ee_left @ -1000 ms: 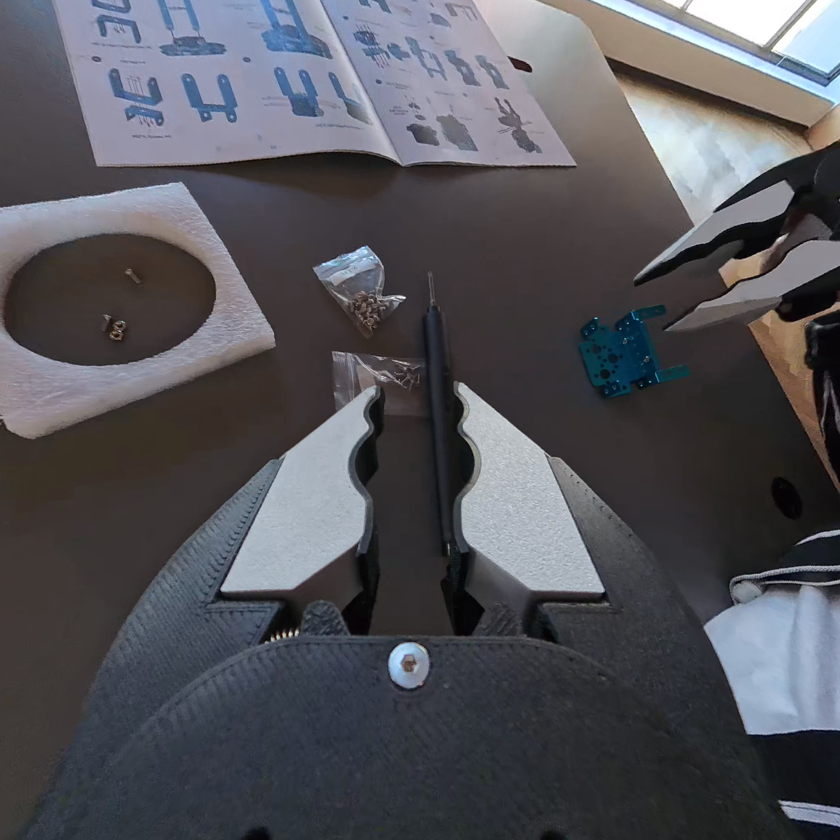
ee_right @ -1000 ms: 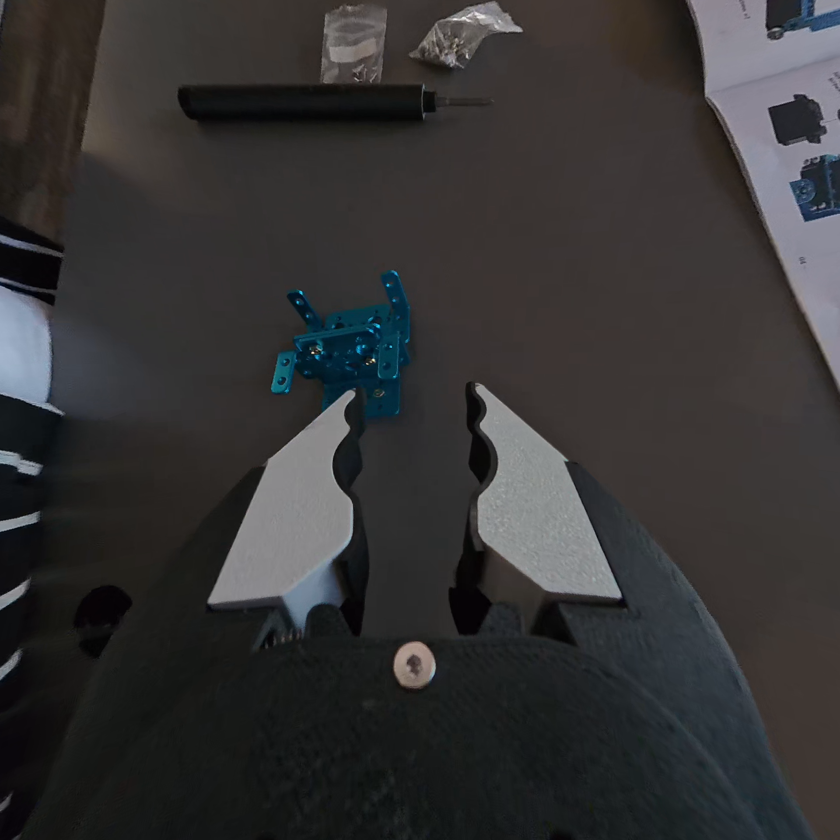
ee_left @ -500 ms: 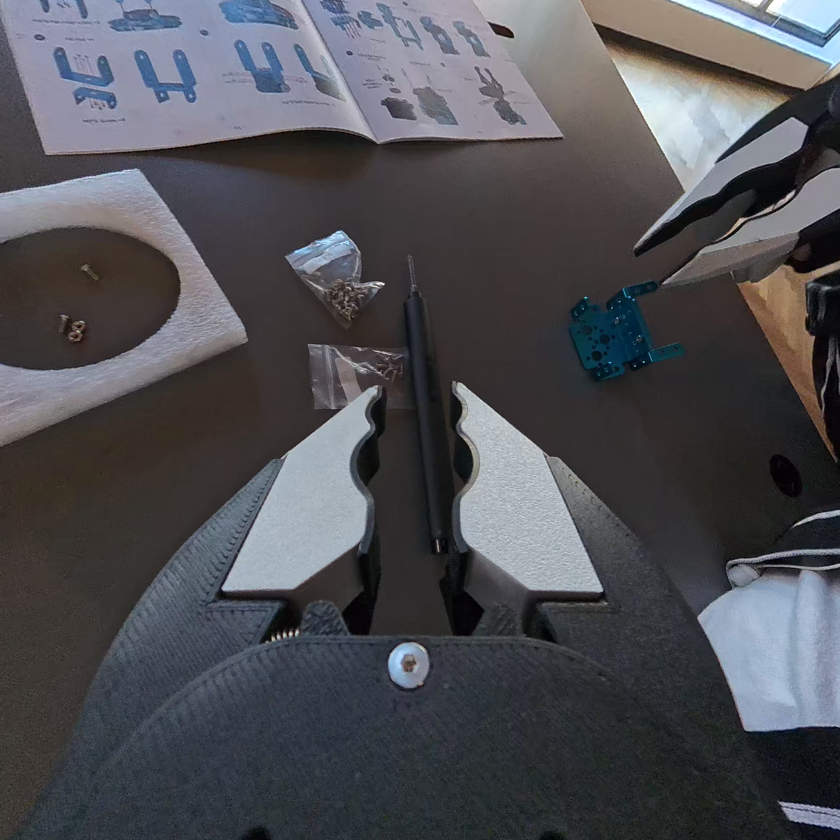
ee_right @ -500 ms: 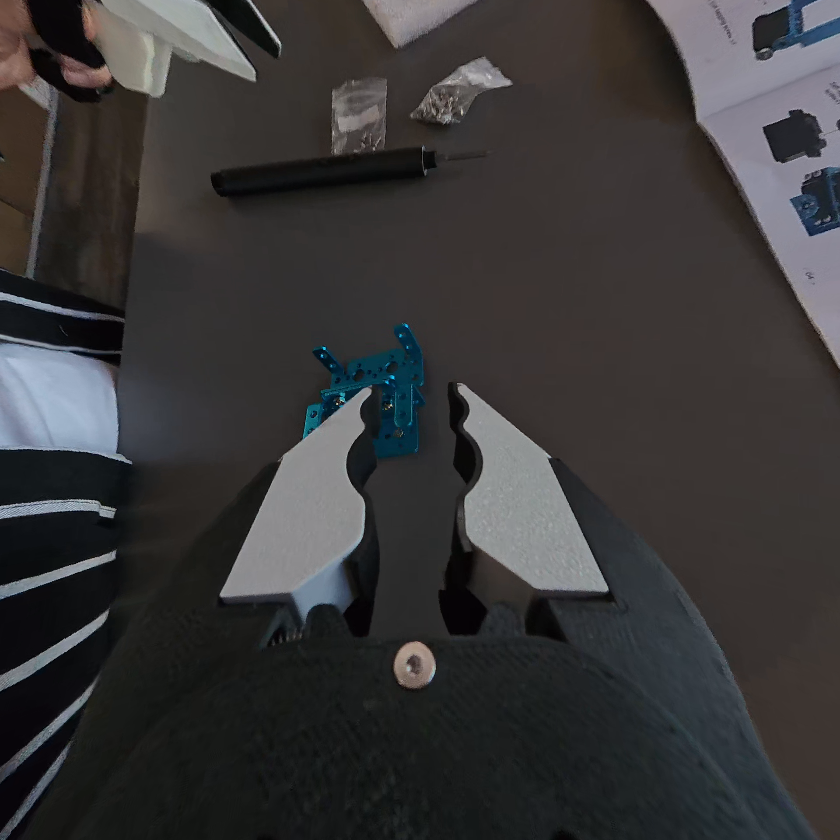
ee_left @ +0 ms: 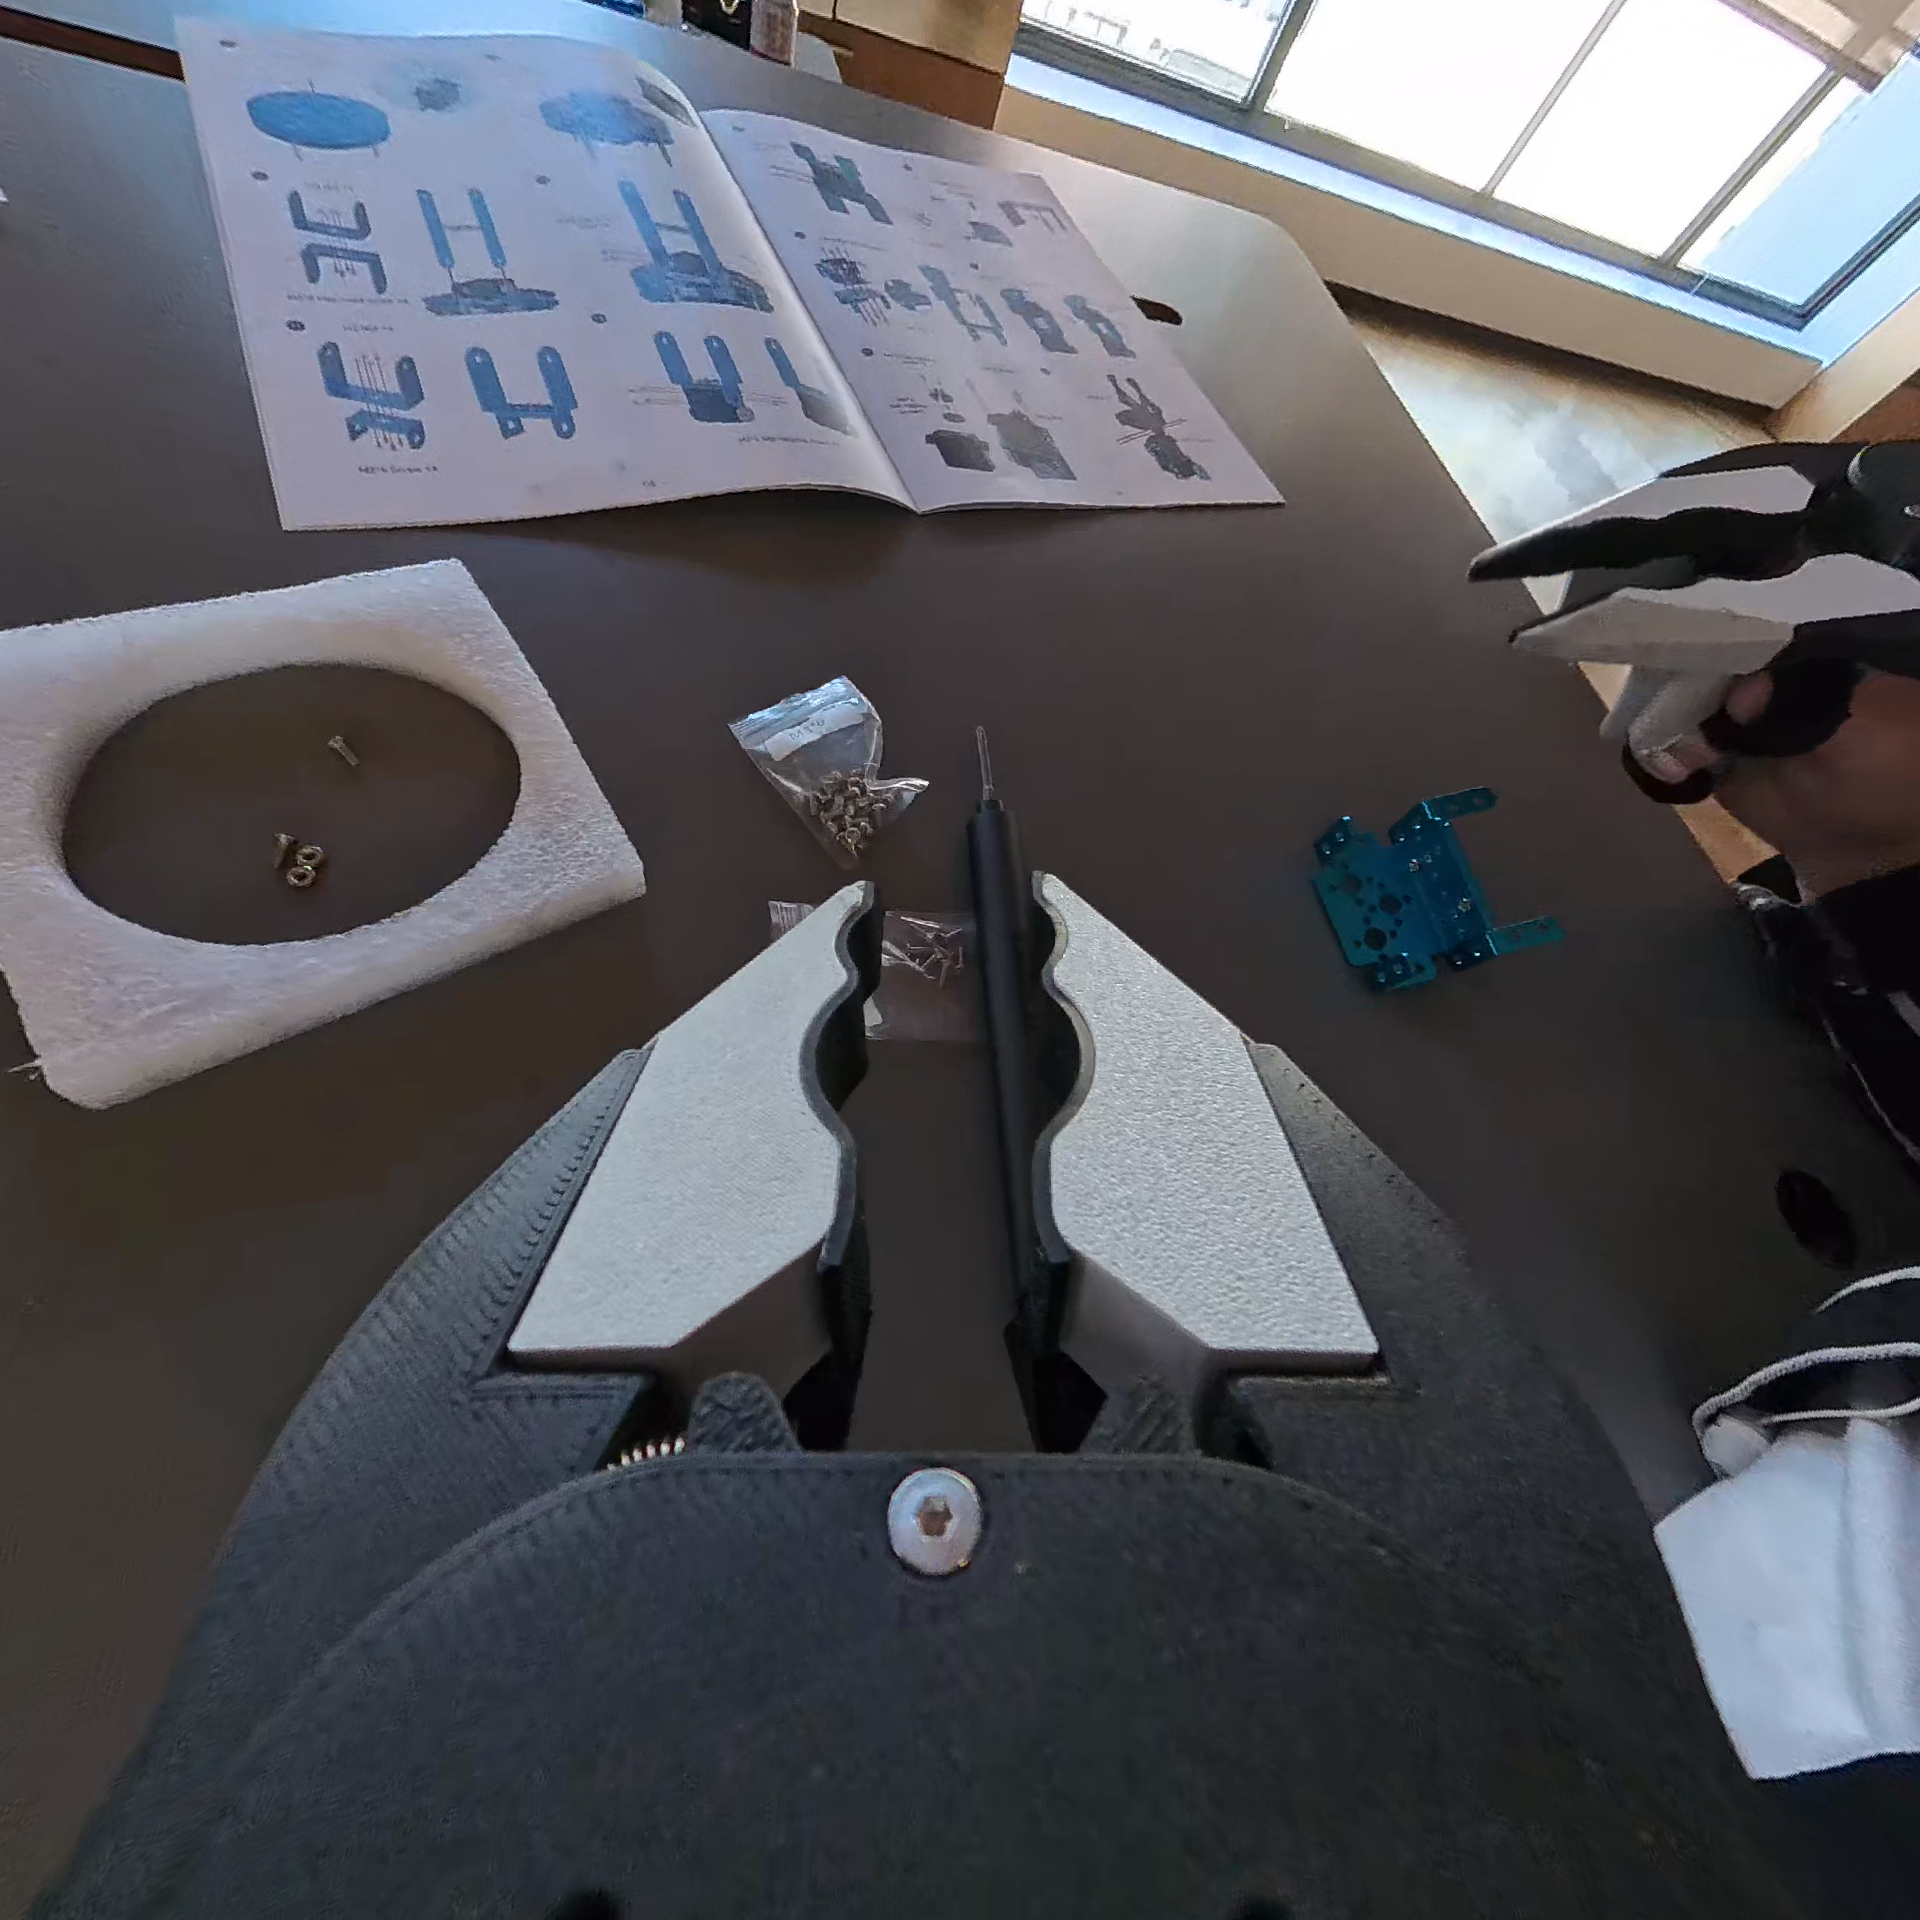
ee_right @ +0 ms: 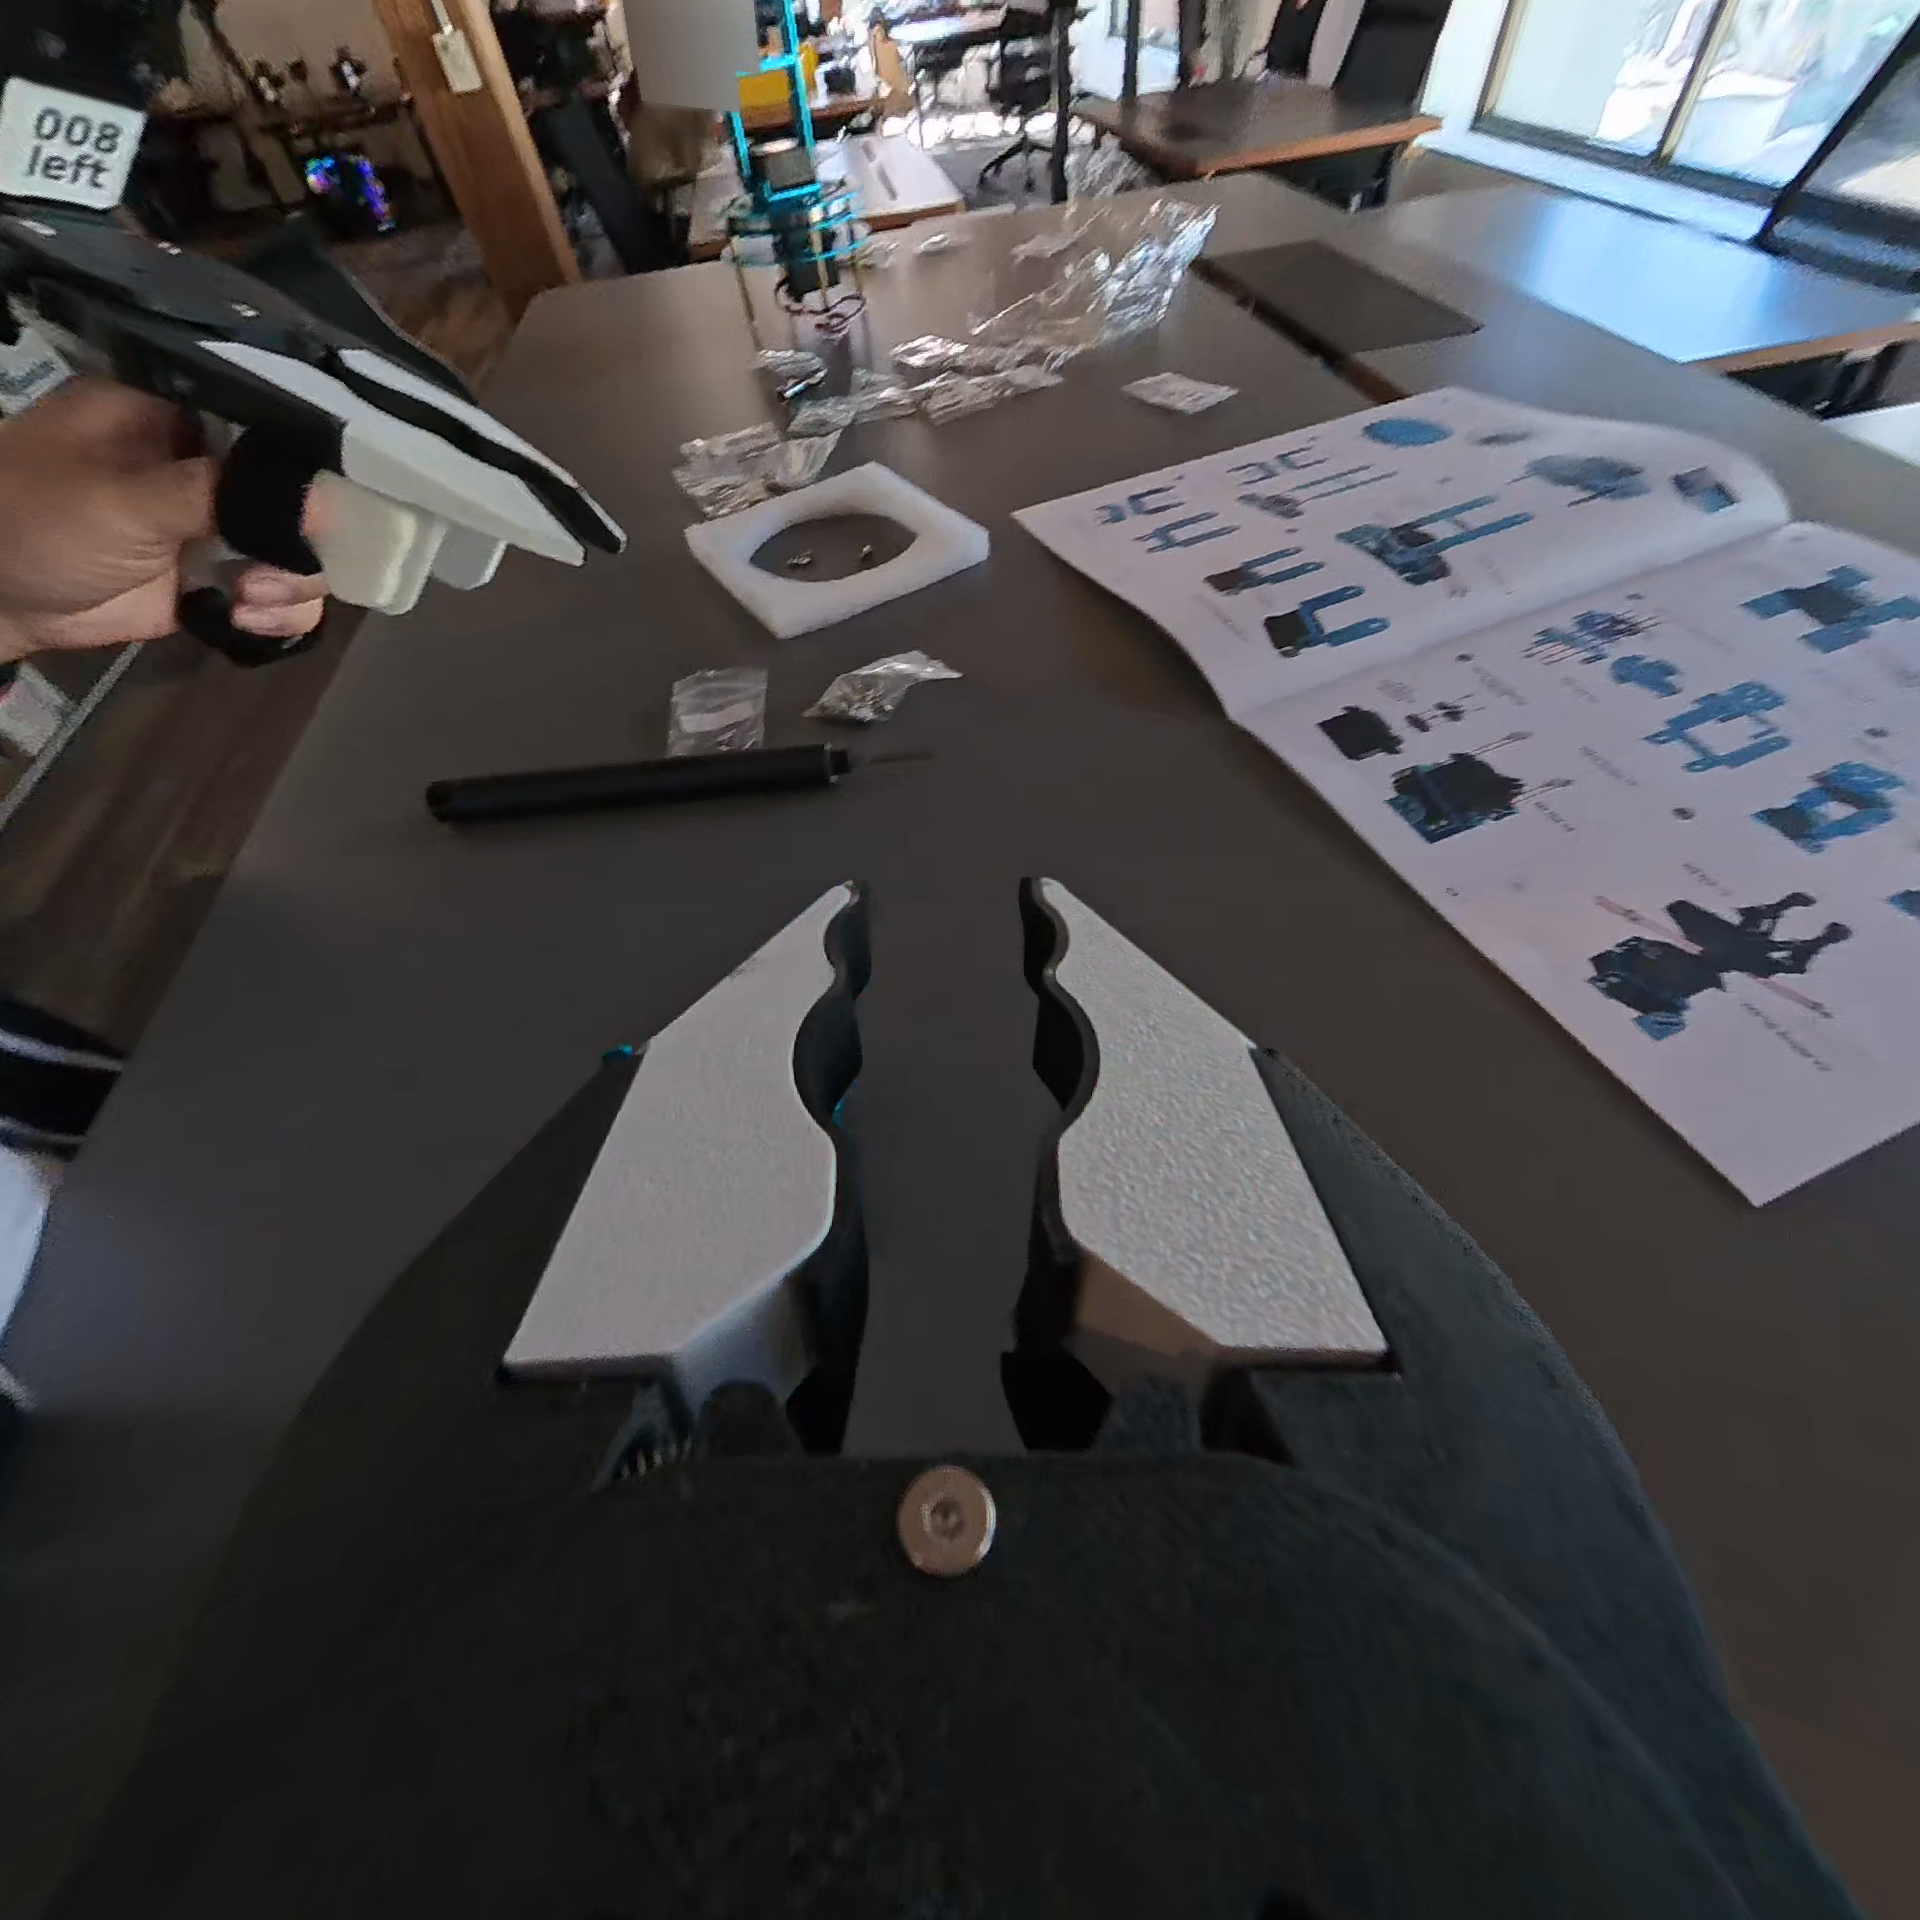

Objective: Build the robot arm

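Observation:
My left gripper [ee_left: 951, 899] is open and empty, held above the dark table [ee_left: 1143, 675]. A black screwdriver [ee_left: 995, 935] lies on the table below the gap between its fingers, tip pointing away. It also shows in the right wrist view [ee_right: 634, 784], with the left gripper [ee_right: 597, 549] held high over the table's left edge. My right gripper [ee_right: 940, 894] is open and empty, raised above the table. In the left wrist view the right gripper [ee_left: 1501, 603] hovers above and beyond a blue metal bracket [ee_left: 1423, 909]. In the right wrist view the bracket is almost hidden under the left finger.
Two small bags of screws [ee_left: 831, 774] [ee_left: 925, 966] lie left of the screwdriver. A white foam frame [ee_left: 561, 821] holds loose screws and nuts [ee_left: 299, 860]. An open manual [ee_left: 727, 291] lies at the back. Plastic wrappers and a blue-framed assembly [ee_right: 800, 239] stand at the far end. The gap from one gripper's tips to the other's is roughly 20 cm.
The right gripper rose and tilted up away from the blue bracket, so its view now takes in the room. The left gripper lifted and tilted up a little over the screwdriver.

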